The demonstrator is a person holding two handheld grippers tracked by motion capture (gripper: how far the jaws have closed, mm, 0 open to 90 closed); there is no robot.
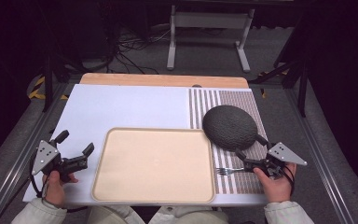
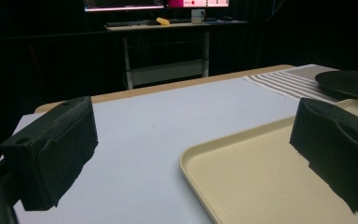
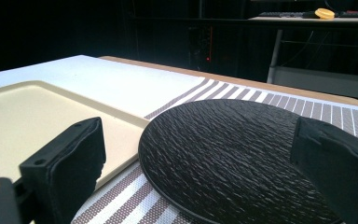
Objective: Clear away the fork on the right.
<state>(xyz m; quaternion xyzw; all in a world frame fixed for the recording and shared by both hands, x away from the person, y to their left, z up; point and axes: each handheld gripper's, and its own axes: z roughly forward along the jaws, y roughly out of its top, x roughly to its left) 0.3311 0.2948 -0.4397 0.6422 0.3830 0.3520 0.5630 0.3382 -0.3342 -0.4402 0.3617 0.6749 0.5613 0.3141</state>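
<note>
A person is sitting at the desk (image 1: 121, 105), holding a pair of tongs in each hand. The left tongs (image 1: 74, 140) are resting released just left of the beige tray (image 1: 154, 163), jaws spread wide with nothing between them. The right tongs (image 1: 251, 145) are likewise gaping apart (nothing gripped), sitting on the striped placemat (image 1: 242, 100) beside the dark textured plate (image 1: 229, 127). A fork (image 1: 227, 171) is lying on the placemat, between the tray and the right hand (image 1: 276, 184).
</note>
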